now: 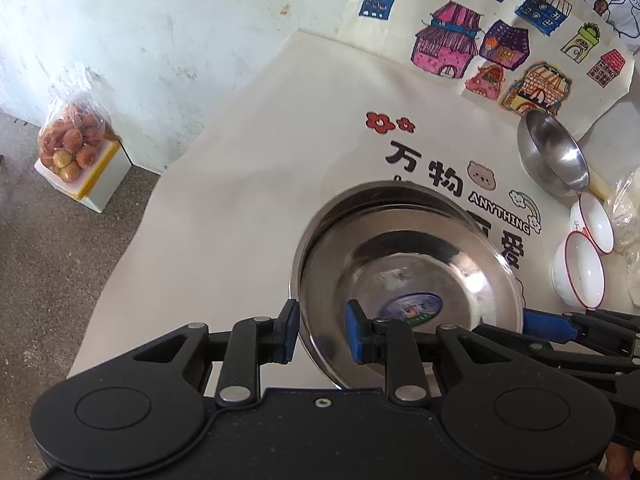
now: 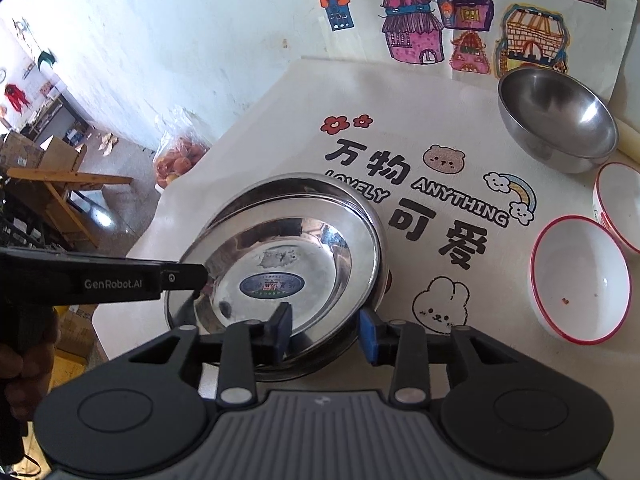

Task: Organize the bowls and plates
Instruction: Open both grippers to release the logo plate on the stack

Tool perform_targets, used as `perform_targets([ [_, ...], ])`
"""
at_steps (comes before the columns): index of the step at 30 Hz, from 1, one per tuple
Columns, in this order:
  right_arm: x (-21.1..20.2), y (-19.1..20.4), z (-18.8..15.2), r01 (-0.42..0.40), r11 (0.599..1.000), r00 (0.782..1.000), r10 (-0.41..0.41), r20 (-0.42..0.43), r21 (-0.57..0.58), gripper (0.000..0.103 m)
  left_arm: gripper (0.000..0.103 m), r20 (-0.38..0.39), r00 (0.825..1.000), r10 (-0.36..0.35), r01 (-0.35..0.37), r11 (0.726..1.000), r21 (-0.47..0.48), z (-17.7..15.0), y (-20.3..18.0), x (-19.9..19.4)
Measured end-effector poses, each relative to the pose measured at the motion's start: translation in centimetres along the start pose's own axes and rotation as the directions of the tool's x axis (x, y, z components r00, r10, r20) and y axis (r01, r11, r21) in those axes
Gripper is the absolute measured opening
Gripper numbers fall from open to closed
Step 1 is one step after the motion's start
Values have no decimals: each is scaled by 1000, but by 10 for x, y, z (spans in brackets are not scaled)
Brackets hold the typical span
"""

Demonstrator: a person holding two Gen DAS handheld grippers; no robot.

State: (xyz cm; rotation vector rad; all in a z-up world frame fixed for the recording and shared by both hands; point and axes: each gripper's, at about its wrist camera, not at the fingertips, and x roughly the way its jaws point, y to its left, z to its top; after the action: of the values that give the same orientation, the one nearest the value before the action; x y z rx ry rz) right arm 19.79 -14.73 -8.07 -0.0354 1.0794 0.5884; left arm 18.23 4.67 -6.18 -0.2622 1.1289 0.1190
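Note:
Two steel plates are stacked on the white printed cloth; the top plate (image 1: 408, 272) (image 2: 280, 264) has a blue oval sticker. My left gripper (image 1: 322, 332) is open, its fingers straddling the near-left rim of the plates. My right gripper (image 2: 326, 330) is open, its fingers straddling the near-right rim. A steel bowl (image 1: 554, 154) (image 2: 556, 118) stands at the back right. Two white bowls with red rims (image 1: 580, 276) (image 2: 580, 280) sit at the right, the second (image 1: 594, 222) (image 2: 620, 204) behind the first.
The table's left edge (image 1: 132, 240) drops to a concrete floor. A bag of apples (image 1: 72, 140) sits on a white box by the wall. A children's drawing of houses (image 2: 460, 20) leans at the back. Plastic bags (image 1: 632, 216) lie at the far right.

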Motion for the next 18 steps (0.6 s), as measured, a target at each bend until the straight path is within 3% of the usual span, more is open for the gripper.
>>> perform_targets([
  [2, -1, 0, 0, 8, 1000, 1000, -8, 3, -2, 51, 33, 6, 1000, 7, -7, 1000, 0, 1, -1, -3],
  [5, -3, -3, 1, 7, 1000, 1000, -7, 8, 4, 52, 41, 16, 1000, 22, -22, 1000, 0, 1, -2, -9],
  [7, -4, -4, 1, 3, 1000, 1000, -3, 8, 1, 55, 52, 32, 999, 33, -33, 999, -1, 2, -4, -16],
  [10, -7, -3, 1, -10, 1000, 1000, 10, 12, -11, 66, 67, 66, 996, 59, -59, 998, -3, 2, -6, -29],
  [12, -9, -2, 0, -19, 1000, 1000, 20, 17, -24, 78, 75, 91, 993, 72, -72, 997, -7, 1, -8, -39],
  [16, -15, -1, -1, -36, 999, 999, 37, 29, -36, 90, 94, 149, 981, 120, -118, 993, -24, -4, -12, -64],
  [18, -21, -3, -3, -41, 999, 998, 43, 48, -34, 103, 99, 174, 975, 140, -137, 990, -28, -7, -15, -76],
])
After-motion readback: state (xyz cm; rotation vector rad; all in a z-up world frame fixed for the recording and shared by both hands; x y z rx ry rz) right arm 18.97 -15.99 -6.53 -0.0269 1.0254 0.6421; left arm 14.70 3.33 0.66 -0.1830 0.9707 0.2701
